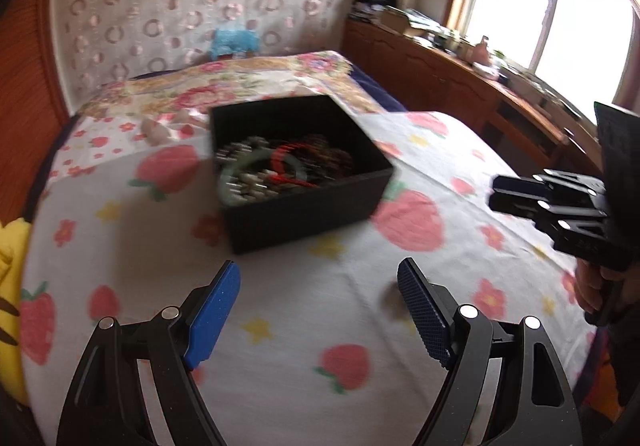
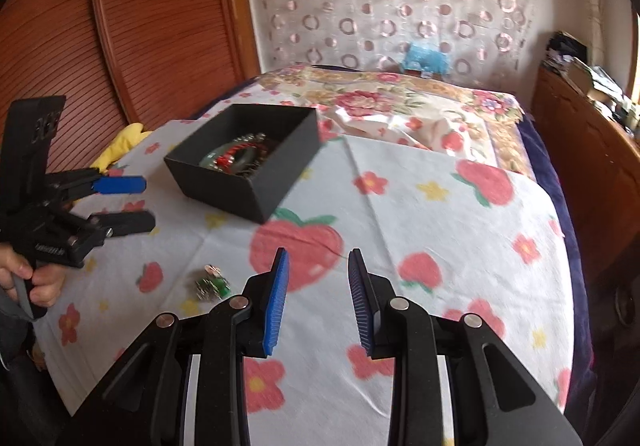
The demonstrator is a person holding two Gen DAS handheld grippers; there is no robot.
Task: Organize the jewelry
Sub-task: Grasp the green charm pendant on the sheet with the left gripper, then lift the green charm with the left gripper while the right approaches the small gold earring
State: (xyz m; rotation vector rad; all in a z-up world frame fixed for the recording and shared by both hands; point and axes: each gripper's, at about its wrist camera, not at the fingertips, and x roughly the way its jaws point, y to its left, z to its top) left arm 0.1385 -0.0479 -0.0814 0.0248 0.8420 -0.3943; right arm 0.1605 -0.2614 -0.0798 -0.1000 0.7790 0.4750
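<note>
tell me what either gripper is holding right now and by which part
Nothing is held. The left gripper and right gripper are both open with empty fingers.

Black box [image 2: 256,169] of bracelets on strawberry sheet [image 2: 400,205] — small green trinket [image 2: 211,284] loose nearby; right gripper [image 2: 316,302] parted, empty, above cloth.

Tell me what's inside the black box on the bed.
The black box holds a heap of jewelry: a pale green bangle, a red beaded strand and silvery beaded pieces. Whatever lies beneath the heap, and the box floor, is covered.
</note>
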